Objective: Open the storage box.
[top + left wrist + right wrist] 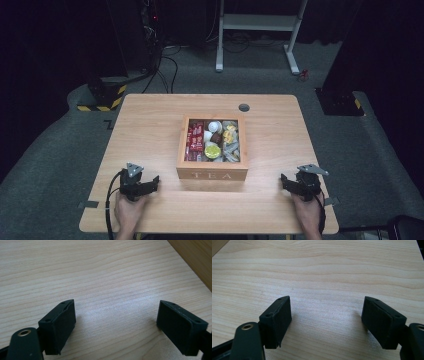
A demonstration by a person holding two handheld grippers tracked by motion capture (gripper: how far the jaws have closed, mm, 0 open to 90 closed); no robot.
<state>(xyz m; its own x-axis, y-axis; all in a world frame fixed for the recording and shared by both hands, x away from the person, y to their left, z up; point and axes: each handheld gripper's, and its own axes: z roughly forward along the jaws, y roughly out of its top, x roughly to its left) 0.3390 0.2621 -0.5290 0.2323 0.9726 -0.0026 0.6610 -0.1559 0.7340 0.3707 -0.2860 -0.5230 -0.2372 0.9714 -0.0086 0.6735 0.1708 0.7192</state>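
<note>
At the near-left part of the bench point(150, 115), the left tool point(154, 182) rests low on the wood, held by the person's left hand point(129, 210), with its cable looping down toward the near edge. Its jaws stand wide apart with nothing between them; in the left gripper view the left tool point(116, 322) shows bare wood grain between the two black pads, and a darker wooden wall crosses the upper right corner of that view. At the middle of the bench, between the two tools and apart from both, sits the wooden tea box point(212, 174), its near wall lettered TEA. The box is open at the top and holds red packets point(195, 137) along its left side, white cups point(215, 126) toward the far side, a lime-green item point(212, 150) near the front, and yellow and pale packets on the right. A round grey grommet point(244, 107) is set into the bench beyond the box. At the near-right, the right tool point(283, 181) is held by the right hand point(307, 212), pointing toward the box. Its jaws likewise stand wide apart and empty; the right gripper view shows the right tool point(327, 320) over bare wood.
</note>
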